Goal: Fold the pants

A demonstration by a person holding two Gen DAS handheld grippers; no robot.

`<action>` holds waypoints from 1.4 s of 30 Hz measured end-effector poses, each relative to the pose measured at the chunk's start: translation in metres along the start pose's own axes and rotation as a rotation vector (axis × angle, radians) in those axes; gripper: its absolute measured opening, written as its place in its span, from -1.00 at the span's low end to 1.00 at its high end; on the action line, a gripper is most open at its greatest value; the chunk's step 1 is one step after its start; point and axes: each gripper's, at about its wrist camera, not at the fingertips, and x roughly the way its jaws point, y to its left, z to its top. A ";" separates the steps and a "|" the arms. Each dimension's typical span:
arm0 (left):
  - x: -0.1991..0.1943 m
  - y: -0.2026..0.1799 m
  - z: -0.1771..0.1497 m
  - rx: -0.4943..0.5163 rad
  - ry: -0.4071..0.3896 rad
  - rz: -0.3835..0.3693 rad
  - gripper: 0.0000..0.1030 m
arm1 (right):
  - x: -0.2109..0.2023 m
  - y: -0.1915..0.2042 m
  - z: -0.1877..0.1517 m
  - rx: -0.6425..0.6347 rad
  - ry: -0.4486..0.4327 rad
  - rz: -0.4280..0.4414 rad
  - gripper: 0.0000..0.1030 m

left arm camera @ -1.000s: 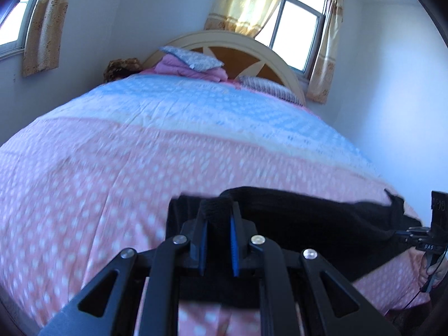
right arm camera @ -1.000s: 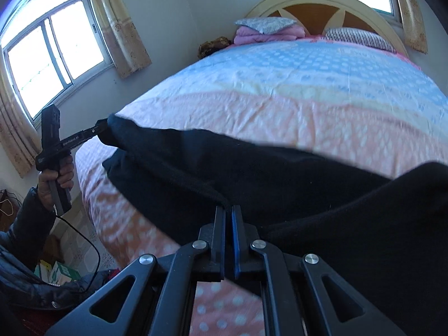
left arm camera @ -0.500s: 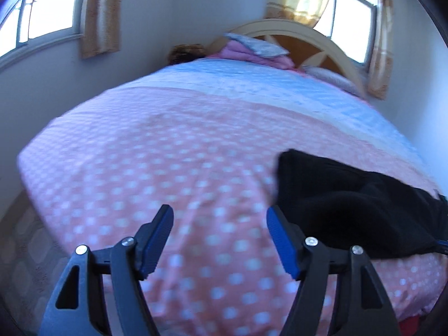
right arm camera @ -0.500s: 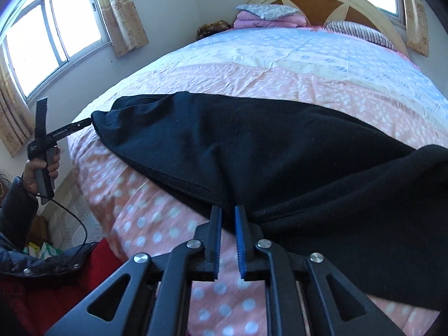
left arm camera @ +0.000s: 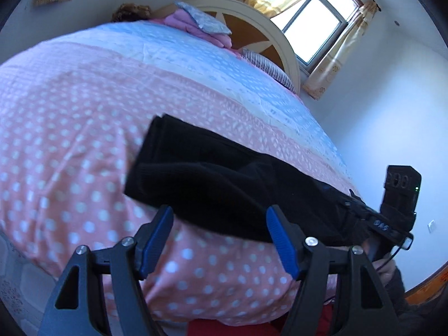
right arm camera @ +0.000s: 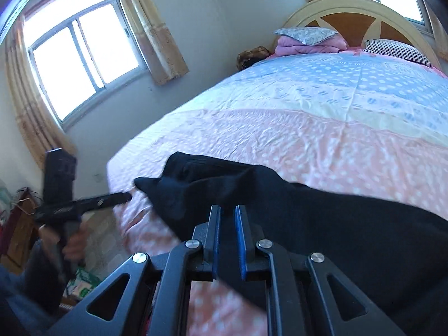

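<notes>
Since a second ago the left gripper (left arm camera: 219, 236) has let go, fingers spread; the right gripper (right arm camera: 226, 238) pinches the black knit pants (left arm camera: 224, 179), whose loose fold may slide off the bed (left arm camera: 70, 112).

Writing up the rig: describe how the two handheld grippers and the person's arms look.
Both grippers, left gripper and right gripper, share black triangular-cutout linkages, silver pivot screws and ribbed blue pads. A thin black cable trails from the right one. Dark sleeve covers the left arm.
</notes>
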 end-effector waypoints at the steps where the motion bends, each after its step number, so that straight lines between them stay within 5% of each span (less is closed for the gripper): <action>1: 0.007 0.000 -0.001 -0.021 0.018 -0.016 0.39 | 0.014 0.002 0.002 0.003 0.015 0.005 -0.78; 7: 0.029 0.010 0.010 -0.109 -0.006 -0.042 0.39 | 0.083 0.020 -0.027 0.053 0.170 0.124 -0.78; 8: 0.029 0.015 0.014 -0.144 -0.031 -0.043 0.54 | 0.088 0.024 -0.035 0.039 0.181 0.127 -0.78; 12: 0.028 0.033 0.021 -0.274 -0.088 -0.061 0.65 | 0.079 0.032 -0.046 -0.018 0.124 0.107 -0.78; 14: 0.029 0.037 0.021 -0.304 -0.124 -0.035 0.33 | 0.078 0.029 -0.047 0.000 0.124 0.123 -0.77; 16: 0.029 0.034 0.025 -0.267 -0.140 0.024 -0.33 | 0.078 0.026 -0.048 0.028 0.124 0.144 -0.78; 17: 0.028 0.033 0.026 -0.245 -0.149 0.035 -0.50 | 0.078 0.025 -0.049 0.038 0.124 0.150 -0.78; 21: 0.014 0.020 0.032 -0.103 -0.221 -0.004 -0.73 | 0.075 0.027 -0.053 0.037 0.118 0.146 -0.78; 26: 0.032 0.026 0.027 0.101 -0.145 0.254 -0.67 | 0.074 0.029 -0.055 0.046 0.105 0.127 -0.77; 30: 0.025 0.028 0.015 0.180 -0.156 0.413 0.16 | 0.070 0.030 -0.057 0.047 0.096 0.114 -0.77; 33: -0.002 0.032 0.018 0.131 -0.237 0.502 0.21 | 0.067 0.030 -0.057 0.051 0.099 0.112 -0.77; 36: -0.023 0.021 0.021 0.110 -0.325 0.509 0.20 | 0.060 0.024 -0.052 0.113 0.099 0.121 -0.77; 39: -0.021 -0.010 0.018 0.214 -0.354 0.432 0.20 | 0.039 0.010 -0.041 0.182 0.042 0.181 -0.67; 42: 0.011 -0.029 0.019 0.264 -0.304 0.375 0.20 | 0.014 -0.009 -0.025 0.242 -0.046 0.205 0.29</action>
